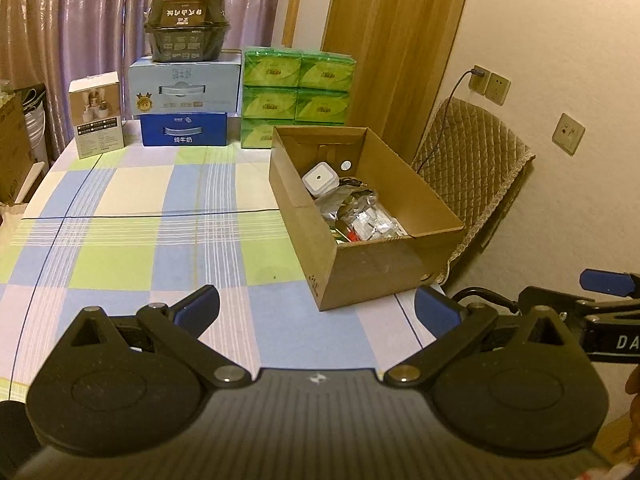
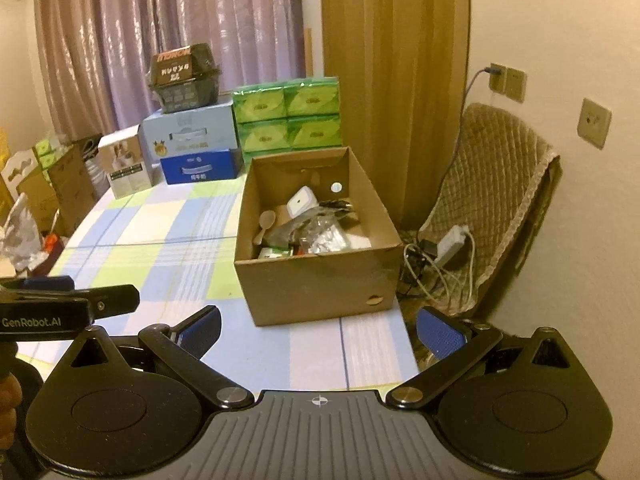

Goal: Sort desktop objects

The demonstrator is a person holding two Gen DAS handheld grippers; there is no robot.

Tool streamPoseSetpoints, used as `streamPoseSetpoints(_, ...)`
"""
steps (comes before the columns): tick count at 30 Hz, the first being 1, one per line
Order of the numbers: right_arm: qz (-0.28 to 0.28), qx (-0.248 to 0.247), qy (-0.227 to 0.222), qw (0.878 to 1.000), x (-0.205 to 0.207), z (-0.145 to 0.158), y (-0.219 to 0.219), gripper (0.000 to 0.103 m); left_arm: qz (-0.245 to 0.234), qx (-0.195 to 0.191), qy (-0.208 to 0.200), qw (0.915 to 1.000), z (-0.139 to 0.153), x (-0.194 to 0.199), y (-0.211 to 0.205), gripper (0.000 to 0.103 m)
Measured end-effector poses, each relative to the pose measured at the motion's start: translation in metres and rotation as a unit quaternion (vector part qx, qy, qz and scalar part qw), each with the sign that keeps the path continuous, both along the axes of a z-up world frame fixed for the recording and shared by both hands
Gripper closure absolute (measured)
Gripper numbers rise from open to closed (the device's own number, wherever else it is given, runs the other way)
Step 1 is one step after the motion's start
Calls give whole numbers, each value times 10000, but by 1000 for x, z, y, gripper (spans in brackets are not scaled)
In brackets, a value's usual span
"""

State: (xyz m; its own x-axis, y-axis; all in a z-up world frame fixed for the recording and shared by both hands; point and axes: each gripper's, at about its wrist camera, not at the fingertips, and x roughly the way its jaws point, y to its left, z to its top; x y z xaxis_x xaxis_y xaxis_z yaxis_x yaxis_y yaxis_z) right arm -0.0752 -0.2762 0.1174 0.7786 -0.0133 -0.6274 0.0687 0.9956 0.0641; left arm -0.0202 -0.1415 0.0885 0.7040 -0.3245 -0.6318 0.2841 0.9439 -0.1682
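Observation:
An open cardboard box (image 1: 372,268) (image 2: 316,284) stands at the right edge of a table with a checked cloth (image 1: 140,240) (image 2: 160,240). Inside lie a white square device (image 1: 318,178) (image 2: 301,201), clear plastic packets (image 1: 368,216) (image 2: 324,236) and a wooden spoon (image 2: 266,222). My left gripper (image 1: 318,312) hovers open over the near table edge, short of the box, with nothing between its blue pads. My right gripper (image 2: 318,330) is also open and empty, just in front of the box. Each gripper shows at the edge of the other's view.
Against the curtain at the far end stand stacked milk cartons (image 1: 186,100) (image 2: 196,148), a dark food tub (image 1: 187,26), a small white carton (image 1: 96,114) and green tissue packs (image 1: 298,88) (image 2: 288,120). A quilted chair (image 1: 472,168) (image 2: 496,200), cables and a power strip (image 2: 450,242) lie right of the table.

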Motion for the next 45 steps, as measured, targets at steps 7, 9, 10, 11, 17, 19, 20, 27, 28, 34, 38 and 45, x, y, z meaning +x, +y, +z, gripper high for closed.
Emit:
streamPoseSetpoints(7,-93,137,67,9998,-9,-5,0,2,-19,-52,58,10000,-2,-5,-1,1)
streamPoseSetpoints(9,-94,103,95,9999,-10,-7,1,2,-61,-46,62,10000,-4,-6,-2,1)
streamPoseSetpoints(10,-94,82,101,9999,-10,-7,2,2,-79,-37,69,9999,-5,-6,-3,1)
streamPoseSetpoints(11,-98,70,111,9999,-10,-7,2,2,-88,-34,80,9999,-5,-7,-4,1)
streamPoseSetpoints(17,-71,45,132,9999,-10,-11,6,2,-110,-31,112,9999,-8,-7,-5,1)
streamPoseSetpoints(19,-62,29,131,9999,-10,-12,8,2,-116,-27,125,9999,-9,-7,-5,1)
streamPoseSetpoints(20,-61,28,135,9999,-10,-12,8,2,-116,-25,130,9998,-9,-7,-5,1)
streamPoseSetpoints(27,-61,29,122,9999,-10,-13,7,2,-142,-28,129,9998,-10,-8,-6,1)
streamPoseSetpoints(28,-65,29,121,9999,-10,-12,7,2,-152,-28,127,9998,-10,-8,-6,1)
streamPoseSetpoints(34,-80,27,101,9999,-10,-11,8,2,-191,-32,121,9997,-9,-10,-9,1)
streamPoseSetpoints(38,-90,22,95,9999,-9,-10,8,2,-183,-49,126,9997,-8,-10,-9,1)
streamPoseSetpoints(45,-91,20,94,9999,-10,-10,8,2,-203,-90,155,9996,-9,-10,-9,1)
